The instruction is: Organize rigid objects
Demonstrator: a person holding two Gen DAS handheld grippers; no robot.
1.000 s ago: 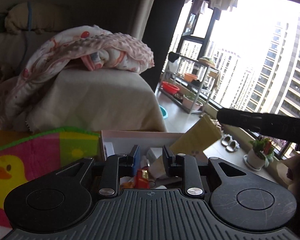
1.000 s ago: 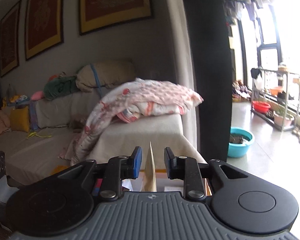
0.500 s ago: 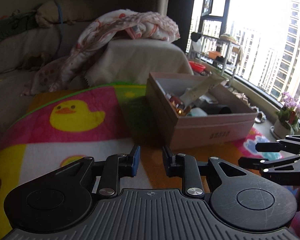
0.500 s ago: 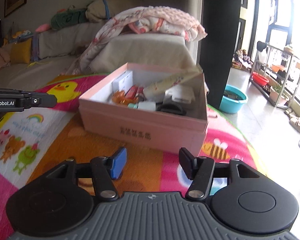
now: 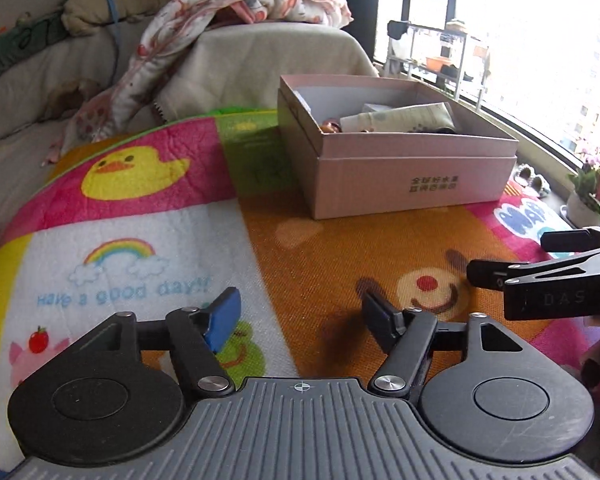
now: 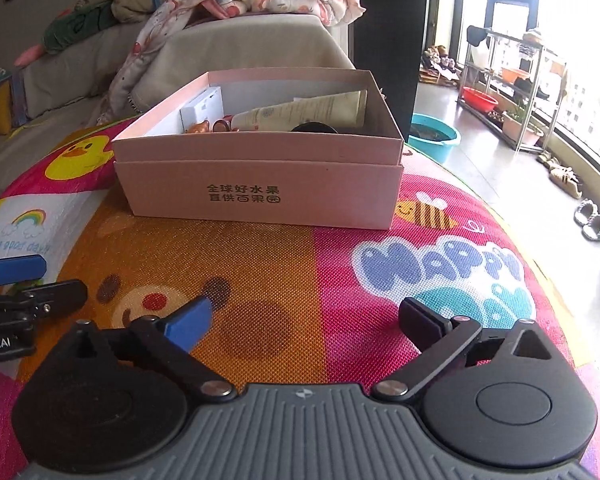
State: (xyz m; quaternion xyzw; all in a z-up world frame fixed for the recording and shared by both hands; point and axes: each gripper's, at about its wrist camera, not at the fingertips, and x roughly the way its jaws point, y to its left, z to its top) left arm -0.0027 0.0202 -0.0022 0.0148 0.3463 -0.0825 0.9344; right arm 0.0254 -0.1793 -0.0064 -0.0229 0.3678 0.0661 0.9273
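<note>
Both grippers withdrawn from over pink box (image 6: 260, 184) since earlier; fingers just opened wide, empty. Box: on play mat (image 6: 340, 272), holding tube (image 6: 300, 114). Left gripper (image 5: 298, 320), right gripper (image 6: 304, 324): before box, side by side.

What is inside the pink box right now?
In the pink box: a cream tube leaning across, a white carton, small reddish-brown items and a black object. The front wall hides the bottom.
</note>
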